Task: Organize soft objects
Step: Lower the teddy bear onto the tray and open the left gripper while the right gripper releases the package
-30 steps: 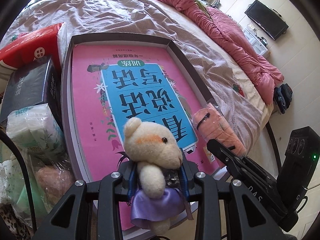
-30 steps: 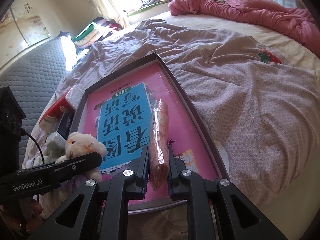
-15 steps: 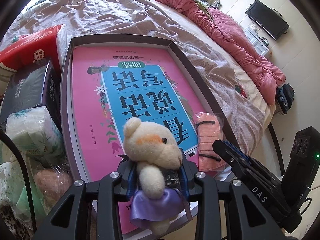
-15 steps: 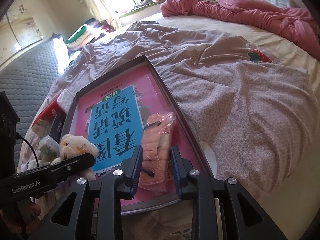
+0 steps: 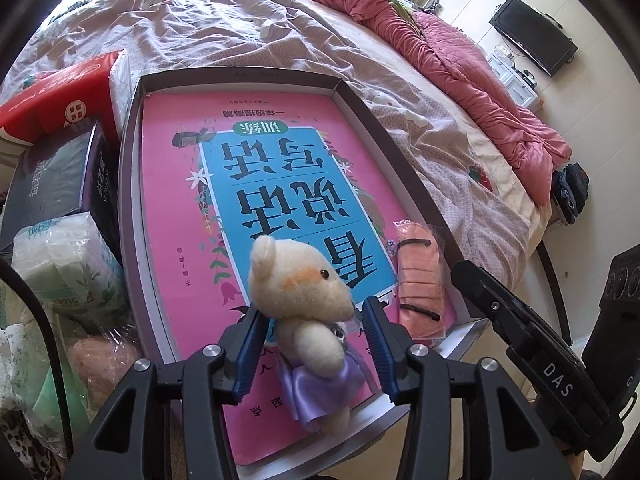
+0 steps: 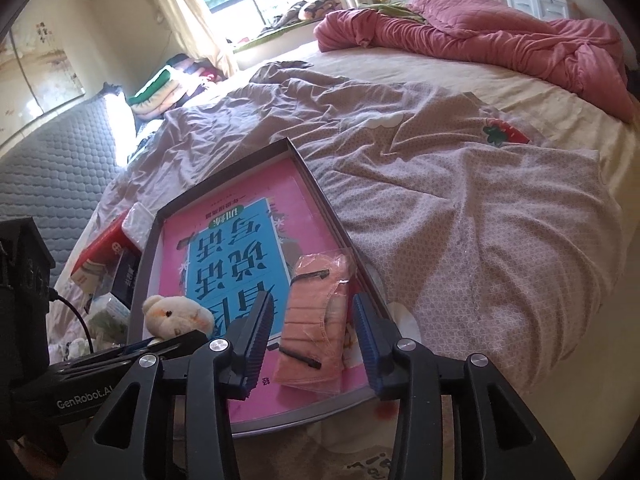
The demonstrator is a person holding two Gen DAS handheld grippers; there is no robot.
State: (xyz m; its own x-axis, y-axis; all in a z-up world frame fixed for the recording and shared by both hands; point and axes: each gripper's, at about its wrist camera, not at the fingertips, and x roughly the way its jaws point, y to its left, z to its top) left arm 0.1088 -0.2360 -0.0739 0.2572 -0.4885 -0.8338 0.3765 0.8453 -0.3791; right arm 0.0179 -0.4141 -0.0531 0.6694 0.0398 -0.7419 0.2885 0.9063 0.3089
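Release underway: left gripper (image 5: 316, 346) jaws were opening around bear (image 5: 304, 304) at tray's (image 5: 132, 216) 6 o'clock edge, right gripper (image 6: 310, 338) jaws opening off mask pack (image 6: 316, 320) lying at 5 o'clock; best to clear pads fully before lifting straight out.

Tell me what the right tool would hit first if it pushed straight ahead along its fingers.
Probably the bagged orange cloth, lying between the opening jaws of the right tool, on the pink book in the tray. Depth is hard to judge.
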